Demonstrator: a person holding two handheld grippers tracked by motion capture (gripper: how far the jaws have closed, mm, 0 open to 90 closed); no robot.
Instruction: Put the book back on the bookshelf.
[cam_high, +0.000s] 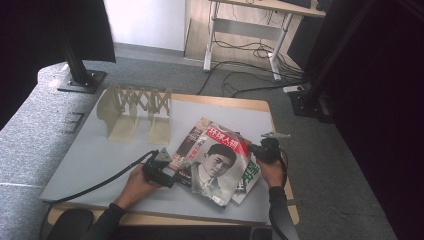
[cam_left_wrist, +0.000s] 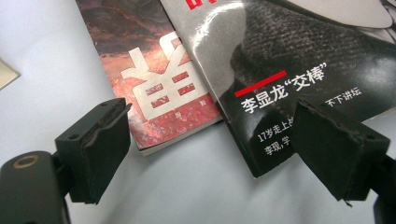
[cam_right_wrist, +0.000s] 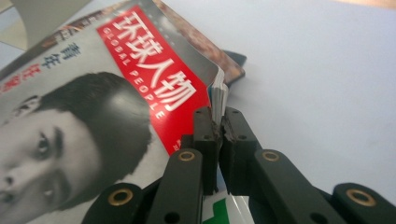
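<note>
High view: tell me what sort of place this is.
Probably an office or lab set up for recording. A grey-topped table stands on grey carpet, cables trail across the floor under a white-legged desk, and a black stand is planted beside the table.

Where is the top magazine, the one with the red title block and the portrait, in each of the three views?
High view: the top magazine lies right of centre on the table, between both hands.
Left gripper view: its dark lower corner fills the upper right, above the right finger.
Right gripper view: it covers the left half, its edge pinched by the right gripper.
Shared landmark: the reddish-brown magazine lying underneath.
</note>
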